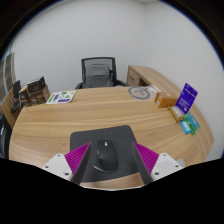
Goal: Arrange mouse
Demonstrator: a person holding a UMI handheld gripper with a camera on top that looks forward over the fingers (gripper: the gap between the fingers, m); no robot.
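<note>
One smooth, rounded black computer mouse (pixel 105 157) rests on a flat dark grey rectangular mouse mat (pixel 106 155), between the claw's (pixel 108 160) two fingers with a gap on each side. The claw is spread wide, its purple pads (pixel 78 156) gripping nothing. Beyond lies a light wood-grain desk (pixel 100 115), then a black mesh office chair (pixel 99 72).
</note>
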